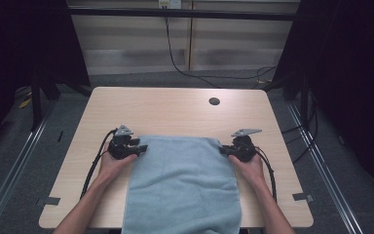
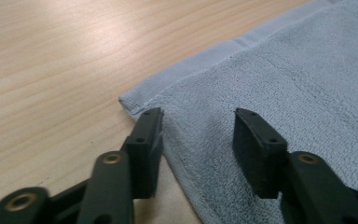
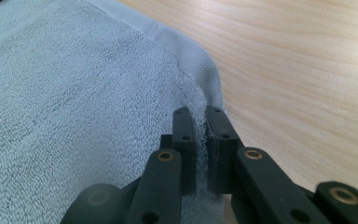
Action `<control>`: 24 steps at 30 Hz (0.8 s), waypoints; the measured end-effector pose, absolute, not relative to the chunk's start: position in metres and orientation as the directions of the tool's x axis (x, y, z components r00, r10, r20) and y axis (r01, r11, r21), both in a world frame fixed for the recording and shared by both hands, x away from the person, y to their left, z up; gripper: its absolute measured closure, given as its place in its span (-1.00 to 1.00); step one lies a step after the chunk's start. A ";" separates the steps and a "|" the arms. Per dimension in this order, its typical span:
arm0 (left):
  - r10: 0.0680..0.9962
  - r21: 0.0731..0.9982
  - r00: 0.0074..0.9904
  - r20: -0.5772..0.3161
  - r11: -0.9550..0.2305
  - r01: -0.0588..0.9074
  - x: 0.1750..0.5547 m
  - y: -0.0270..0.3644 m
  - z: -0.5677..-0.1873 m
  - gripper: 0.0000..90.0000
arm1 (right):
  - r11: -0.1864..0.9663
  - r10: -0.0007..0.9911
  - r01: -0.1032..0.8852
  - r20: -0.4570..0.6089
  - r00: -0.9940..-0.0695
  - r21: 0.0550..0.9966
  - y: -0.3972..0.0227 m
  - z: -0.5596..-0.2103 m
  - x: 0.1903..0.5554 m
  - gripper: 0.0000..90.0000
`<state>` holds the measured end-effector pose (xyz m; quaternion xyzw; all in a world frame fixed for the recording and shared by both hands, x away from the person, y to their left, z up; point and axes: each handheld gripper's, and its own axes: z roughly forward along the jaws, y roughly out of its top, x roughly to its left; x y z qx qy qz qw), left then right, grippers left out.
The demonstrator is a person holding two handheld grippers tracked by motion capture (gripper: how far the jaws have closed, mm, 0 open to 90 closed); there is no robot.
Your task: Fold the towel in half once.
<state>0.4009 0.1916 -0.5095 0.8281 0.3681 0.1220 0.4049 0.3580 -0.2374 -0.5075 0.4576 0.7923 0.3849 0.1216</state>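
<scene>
Pale blue terry-cloth towel: soft, limp, light; best taken at far corners. Right gripper clamped on corner hem. Left gripper jaws apart astride other corner, no pinch yet.

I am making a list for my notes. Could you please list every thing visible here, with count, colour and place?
towel: one, light blue, spread over the table's near middle, hanging over the front edge
table: one, light wood
grommet hole: one, dark, far right of the table top
floor cables: several, black, behind the table
left gripper: one, black, jaws open astride the towel's far left corner
right gripper: one, black, jaws shut on the towel's far right corner
</scene>
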 end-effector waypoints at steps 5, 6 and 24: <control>0.686 0.761 0.725 -0.064 -0.436 0.481 0.395 0.186 -0.509 0.50 | 0.296 0.809 0.630 0.163 -0.565 0.718 -0.234 -0.507 0.355 0.85; 0.679 0.763 0.730 -0.073 -0.434 0.479 0.395 0.186 -0.509 0.56 | 0.298 0.807 0.630 0.163 -0.567 0.718 -0.233 -0.507 0.355 0.85; 0.655 0.819 0.717 -0.239 -0.261 0.511 0.391 0.202 -0.476 0.90 | 0.144 0.789 0.567 0.252 -0.561 0.811 -0.249 -0.471 0.354 0.89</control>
